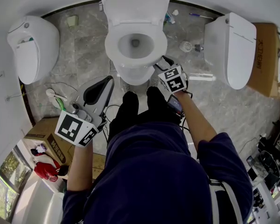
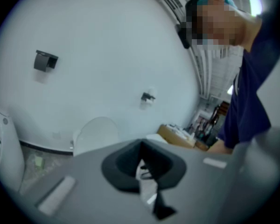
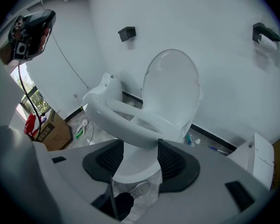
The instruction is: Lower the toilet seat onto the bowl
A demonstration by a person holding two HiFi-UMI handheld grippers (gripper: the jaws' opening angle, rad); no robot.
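A white toilet [image 1: 135, 45] stands at the middle of the back wall. Its seat ring [image 3: 113, 115] lies low over the bowl, and the lid [image 3: 170, 90] stands upright behind it. My right gripper [image 1: 164, 65] is at the bowl's front right edge, open, with the bowl's front showing between its black pads [image 3: 177, 162]. I cannot tell whether it touches the seat. Off to the front left and clear of the toilet, my left gripper [image 1: 99, 92] is shut on nothing. The left gripper view shows mostly wall and the toilet's lid [image 2: 95, 134].
Two more white toilets stand at the left [image 1: 32, 45] and the right [image 1: 231, 48]. Cardboard boxes sit at the far right [image 1: 266, 59] and the lower left [image 1: 44, 132]. A green-handled brush [image 1: 57, 99], cables and small litter lie on the marble floor. The person's black shoes [image 1: 130, 104] face the bowl.
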